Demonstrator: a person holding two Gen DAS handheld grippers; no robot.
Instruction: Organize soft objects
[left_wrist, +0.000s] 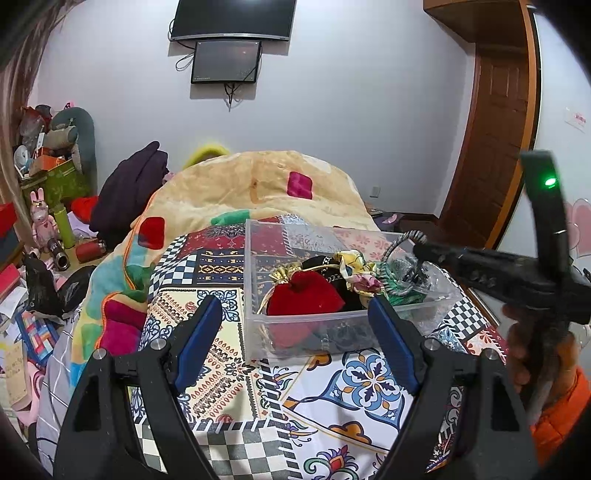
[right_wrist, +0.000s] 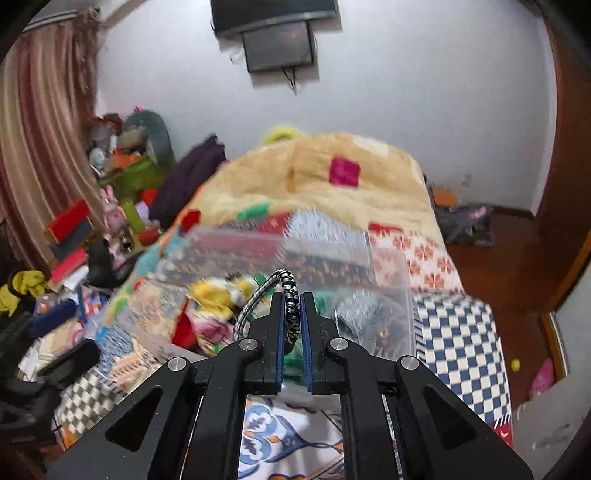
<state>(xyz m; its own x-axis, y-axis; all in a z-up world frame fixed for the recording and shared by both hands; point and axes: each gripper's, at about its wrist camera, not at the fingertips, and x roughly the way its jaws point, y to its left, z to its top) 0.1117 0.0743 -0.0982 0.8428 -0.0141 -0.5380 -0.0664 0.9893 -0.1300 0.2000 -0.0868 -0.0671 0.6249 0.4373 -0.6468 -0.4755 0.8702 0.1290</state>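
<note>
A clear plastic box (left_wrist: 255, 295) sits on the patterned bed cover. Inside lie a red velvet pouch (left_wrist: 304, 299), a black pouch (left_wrist: 325, 266), a yellow floral cloth (left_wrist: 356, 266) and green fabric (left_wrist: 397, 291). My left gripper (left_wrist: 295, 325) is open and empty, just in front of the box's near wall. My right gripper (right_wrist: 291, 299) is shut on a black-and-white braided cord loop (right_wrist: 290, 291) above the box's right end; in the left wrist view the cord (left_wrist: 400, 240) arches over the box beside that gripper (left_wrist: 421, 251). The right wrist view is blurred.
A heaped yellow blanket (left_wrist: 258, 177) lies behind the box. Clutter of boxes, toys and bottles (left_wrist: 55, 206) fills the floor at left. A wooden door (left_wrist: 495, 147) stands at right. Two screens (left_wrist: 229, 37) hang on the wall.
</note>
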